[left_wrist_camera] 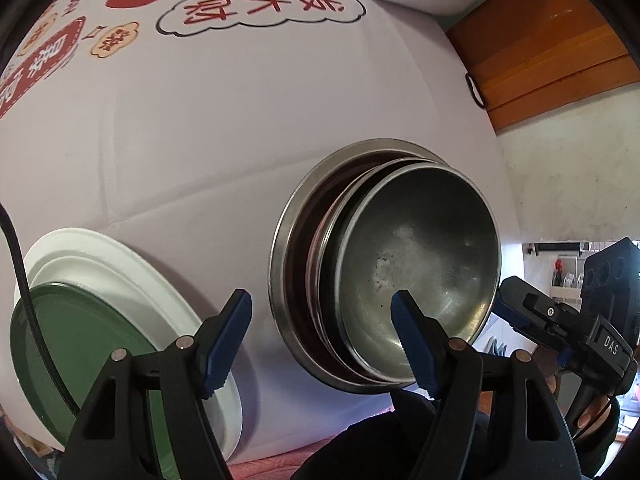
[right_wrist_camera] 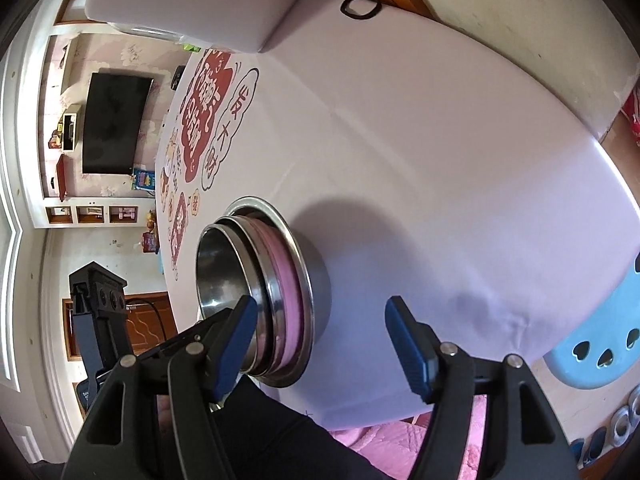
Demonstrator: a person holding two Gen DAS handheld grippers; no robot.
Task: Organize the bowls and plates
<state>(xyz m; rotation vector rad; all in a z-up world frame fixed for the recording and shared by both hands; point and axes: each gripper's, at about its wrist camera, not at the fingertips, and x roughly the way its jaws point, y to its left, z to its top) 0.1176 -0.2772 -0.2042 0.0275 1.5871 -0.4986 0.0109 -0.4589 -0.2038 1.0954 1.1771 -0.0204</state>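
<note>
Two stacks stand on the white-covered tabletop (left_wrist_camera: 240, 140). Item one: nested steel bowls (left_wrist_camera: 416, 264), three rims showing in the left wrist view, a pink band between the outer rims in the right wrist view, set near the tabletop's near edge. Item two: a green plate (left_wrist_camera: 80, 344) lying on a white plate (left_wrist_camera: 120, 256), well apart to the left of the bowls. Left claw (left_wrist_camera: 322, 342): jaws spread, gripping nothing; its right finger (left_wrist_camera: 412, 344) overlaps the near rim of the bowls, its left finger is over bare cloth between the stacks. Right claw (right_wrist_camera: 320, 348): jaws spread, empty; its left finger (right_wrist_camera: 232, 344) is just beside the bowls' rims, and whether it touches cannot be told. Step in hand, as judged: taking hold of the bowl stack or its top bowl. Handling advice: seat one finger inside the rim and one outside before closing; grip low on the wall, since polished steel will likely slip; lift straight up so nested bowls do not drag or tip.
</note>
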